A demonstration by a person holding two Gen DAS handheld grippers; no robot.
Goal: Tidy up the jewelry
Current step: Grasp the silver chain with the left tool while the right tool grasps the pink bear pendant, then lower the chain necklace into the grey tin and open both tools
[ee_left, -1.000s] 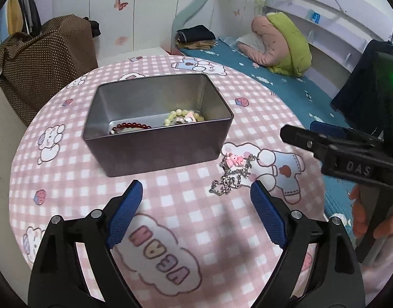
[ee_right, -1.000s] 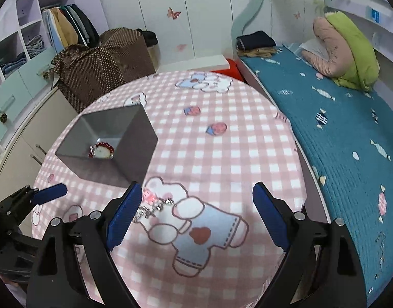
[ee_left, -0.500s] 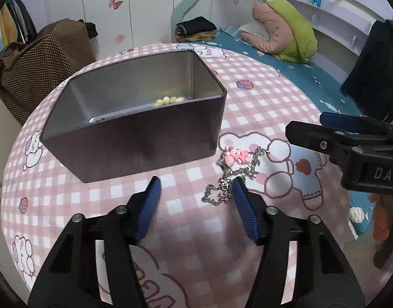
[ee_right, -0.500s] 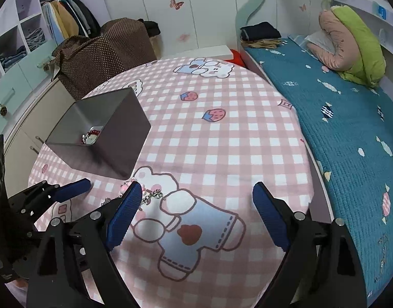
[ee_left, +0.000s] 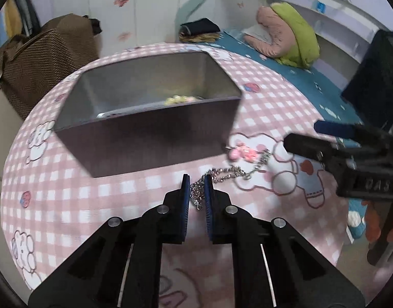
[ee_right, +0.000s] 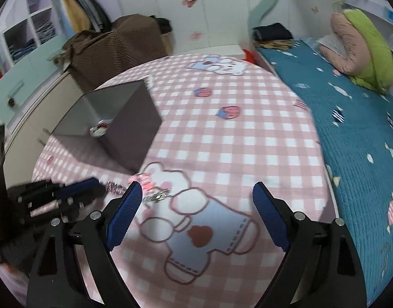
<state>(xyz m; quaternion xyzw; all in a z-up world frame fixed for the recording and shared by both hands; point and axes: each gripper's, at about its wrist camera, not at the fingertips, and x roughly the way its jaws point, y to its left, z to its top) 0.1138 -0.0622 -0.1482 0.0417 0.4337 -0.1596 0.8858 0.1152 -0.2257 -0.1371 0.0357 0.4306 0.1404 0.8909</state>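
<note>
While the round table [ee_right: 247,138] under its pink check cloth carries the metal tin [ee_left: 150,138] far left, right gripper [ee_right: 196,205] hangs spread wide, holding nothing; left gripper [ee_left: 197,187] is clamped on the silver chain [ee_left: 229,173] lying just near-right of the tin.

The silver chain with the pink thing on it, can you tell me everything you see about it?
The silver chain looks like shiny metal links with a small pink charm at its far end. It lies loosely curved on the pink checked tablecloth, just in front of the grey metal box, near its right corner. Its near end sits between the blue pads of the left tongs, which have shut on it. The right tongs stand open close by, not touching it.
</note>
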